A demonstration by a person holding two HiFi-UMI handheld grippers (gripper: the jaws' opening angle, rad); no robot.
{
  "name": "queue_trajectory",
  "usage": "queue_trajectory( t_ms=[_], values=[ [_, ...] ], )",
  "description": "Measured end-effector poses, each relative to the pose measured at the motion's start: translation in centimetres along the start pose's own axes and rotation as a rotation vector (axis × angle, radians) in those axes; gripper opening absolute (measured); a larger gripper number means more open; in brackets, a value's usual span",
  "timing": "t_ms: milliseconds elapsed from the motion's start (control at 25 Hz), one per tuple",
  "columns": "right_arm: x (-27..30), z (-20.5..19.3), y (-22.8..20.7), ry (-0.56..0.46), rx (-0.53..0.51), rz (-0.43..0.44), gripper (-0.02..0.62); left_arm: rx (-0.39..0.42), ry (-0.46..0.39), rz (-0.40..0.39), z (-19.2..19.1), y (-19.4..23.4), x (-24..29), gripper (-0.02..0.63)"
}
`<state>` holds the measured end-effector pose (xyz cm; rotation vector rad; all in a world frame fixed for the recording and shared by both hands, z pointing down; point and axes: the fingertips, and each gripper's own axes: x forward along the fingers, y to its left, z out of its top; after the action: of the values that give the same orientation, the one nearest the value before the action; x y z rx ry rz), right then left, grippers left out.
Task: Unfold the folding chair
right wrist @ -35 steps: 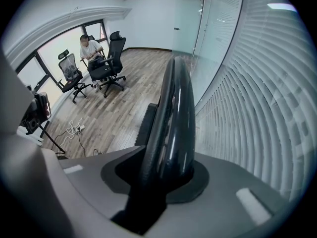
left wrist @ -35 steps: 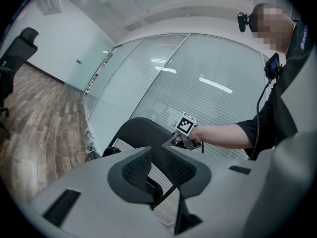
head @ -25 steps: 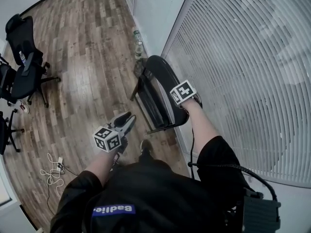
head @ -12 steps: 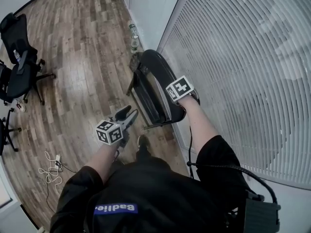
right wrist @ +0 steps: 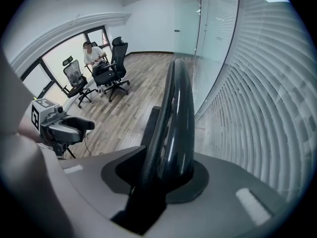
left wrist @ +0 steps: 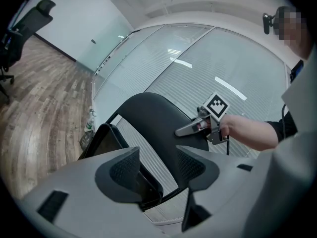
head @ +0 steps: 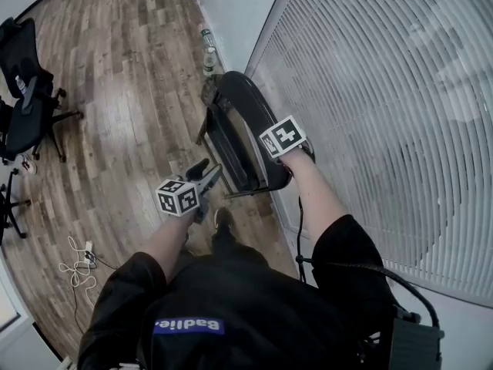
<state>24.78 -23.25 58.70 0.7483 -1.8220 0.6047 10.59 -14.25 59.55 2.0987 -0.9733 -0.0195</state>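
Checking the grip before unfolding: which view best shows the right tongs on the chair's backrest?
The right gripper view: the backrest stands clamped edge-on between the right tongs. The head view shows mainly their marker cube above the backrest. The left gripper view shows them side-on at its rim.

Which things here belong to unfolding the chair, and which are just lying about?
Job: black folding chair with glossy backrest; right gripper, clamped on that backrest; left gripper, fingers just opening wider, nothing between them.
Lying about: black wheeled office chairs; plastic bottles by the wall; white cables on the wooden floor.
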Motion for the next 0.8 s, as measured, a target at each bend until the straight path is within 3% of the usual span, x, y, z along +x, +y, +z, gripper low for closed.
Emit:
queue_trajectory(
  t_ms=[480,800],
  values=[
    [0.8,-0.2,0.1,-0.006,-0.004,0.021,0.115,-0.045,0.046,0.032,-2.6,2.4,5.2,0.236],
    [-0.1,0.7,1.1,0.001,-0.014,0.026,0.121,-0.126,0.060,0.047,-3.5,3.5,7.0,0.255]
  ],
)
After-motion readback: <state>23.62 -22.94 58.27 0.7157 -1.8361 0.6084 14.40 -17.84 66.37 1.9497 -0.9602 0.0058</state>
